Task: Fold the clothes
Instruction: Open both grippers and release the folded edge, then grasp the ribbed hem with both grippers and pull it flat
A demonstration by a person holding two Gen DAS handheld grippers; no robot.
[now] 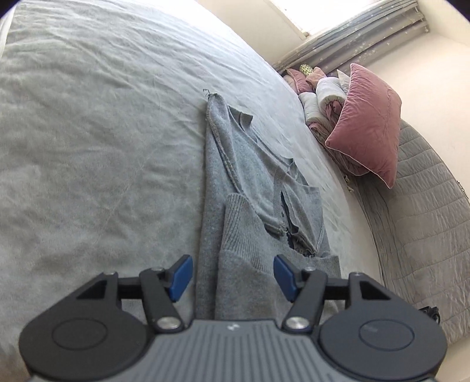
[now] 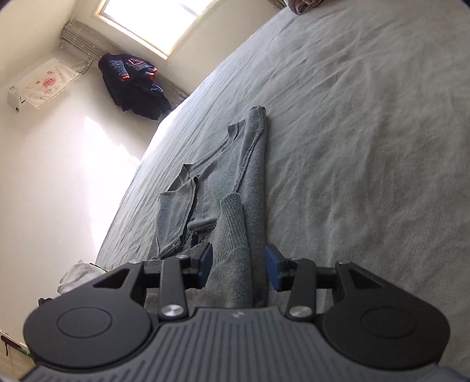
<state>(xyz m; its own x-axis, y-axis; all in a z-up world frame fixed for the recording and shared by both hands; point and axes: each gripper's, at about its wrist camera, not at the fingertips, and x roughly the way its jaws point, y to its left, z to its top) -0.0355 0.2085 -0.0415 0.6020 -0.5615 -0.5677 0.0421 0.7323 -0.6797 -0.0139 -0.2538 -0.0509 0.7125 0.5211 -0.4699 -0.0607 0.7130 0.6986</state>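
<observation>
While your two tools hang over the near edge of the bed [image 1: 88, 132], the grey sweater [image 1: 249, 188] lies flat on the sheet in front of them, folded into a long narrow strip that runs from near to far. Your left tool [image 1: 233, 277] stands wide, its blue pads [image 1: 180, 277] clear of the knit on either side, with the ribbed sleeve cuff [image 1: 243, 223] lying between and just beyond them. Your right tool [image 2: 239, 269] stands about half open; the cloth passes between its pads [image 2: 273, 271], and the right-hand pad sits just beside the fold's edge, though you cannot tell from this angle whether the left-hand one touches the fabric. Neither tool pinches the sweater.

No bin or basket shows in either view. What is gathered together sits off the sheet: in the left wrist view, a heap of rolled bedding [image 1: 320, 100] lies at the far right edge of the bed, with a pink cushion [image 1: 367, 126] leaning against it on a quilted grey cover [image 1: 423, 223]. In the right wrist view, dark clothes [image 2: 133, 88] hang at the far left below the window [image 2: 155, 20], and a covered white unit [image 2: 41, 83] is mounted on the wall to their left.
</observation>
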